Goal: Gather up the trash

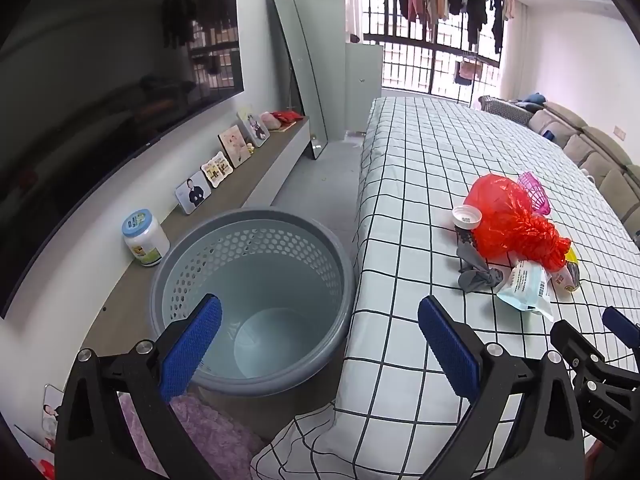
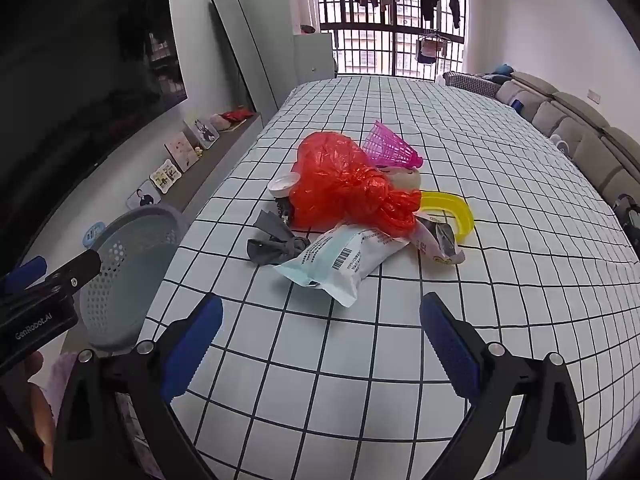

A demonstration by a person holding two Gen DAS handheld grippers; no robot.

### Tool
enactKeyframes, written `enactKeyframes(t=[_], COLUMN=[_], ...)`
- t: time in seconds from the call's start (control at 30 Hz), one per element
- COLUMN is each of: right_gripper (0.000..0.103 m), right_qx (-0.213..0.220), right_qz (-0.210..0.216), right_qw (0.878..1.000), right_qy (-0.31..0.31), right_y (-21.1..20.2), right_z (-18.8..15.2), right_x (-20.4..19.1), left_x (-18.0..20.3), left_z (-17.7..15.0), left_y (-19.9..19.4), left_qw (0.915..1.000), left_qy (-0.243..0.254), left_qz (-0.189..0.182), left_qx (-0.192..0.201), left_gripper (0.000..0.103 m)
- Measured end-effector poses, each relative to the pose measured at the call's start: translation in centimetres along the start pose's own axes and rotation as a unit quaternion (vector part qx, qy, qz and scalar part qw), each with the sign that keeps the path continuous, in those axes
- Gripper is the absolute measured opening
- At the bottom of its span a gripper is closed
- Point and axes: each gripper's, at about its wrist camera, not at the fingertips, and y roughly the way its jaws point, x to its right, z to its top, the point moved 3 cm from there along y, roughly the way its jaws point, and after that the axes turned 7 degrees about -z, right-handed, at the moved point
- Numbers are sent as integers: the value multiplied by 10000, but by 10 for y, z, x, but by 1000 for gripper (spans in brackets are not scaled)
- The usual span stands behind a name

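I have both grippers tilted down over the near end of a bed covered in a white sheet with a black grid point(image 2: 400, 320). My left gripper point(image 1: 320, 344) has its blue-padded jaws spread wide with nothing between them, and it hangs over the gap between the bed's left edge and a round grey plastic basket with a perforated wall point(image 1: 256, 224), which stands on the floor just beside the bed and looks empty inside. My right gripper point(image 2: 322, 340) is likewise wide open and holds nothing, poised over bare sheet on the near side of the trash. The trash lies in a loose heap in the middle of the bed: a crumpled red plastic bag point(image 2: 344, 188) is the largest piece, with a pink plastic mesh shuttlecock point(image 2: 390, 148) behind it on the far side and a white round cap point(image 2: 283, 185) touching its left edge. Nearer to me, a knotted grey scrap of cloth point(image 2: 272, 242) sits on the left, a white and pale-blue flat wrapper with a barcode point(image 2: 340, 260) lies just beside it, and a curved yellow plastic piece point(image 2: 456, 210) rests to the right next to a small printed snack packet point(image 2: 440, 246). A black television screen point(image 1: 100, 92) hangs on the left wall above a long low shelf point(image 1: 248, 184) with small picture frames.
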Motion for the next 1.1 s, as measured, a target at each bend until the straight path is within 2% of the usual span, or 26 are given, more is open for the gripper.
enactKeyframes(t=[1.1], right_gripper=[94], right_qx=[35], right_qz=[53], right_qw=[9999], right_qy=[-86], right_y=[-2], right_z=[-3], right_x=[-9], left_x=[-7], left_z=[-1], left_y=[-8], left_qw=[10000], left_qy=[-7], left_qz=[34], left_qx=[49], left_gripper=[97])
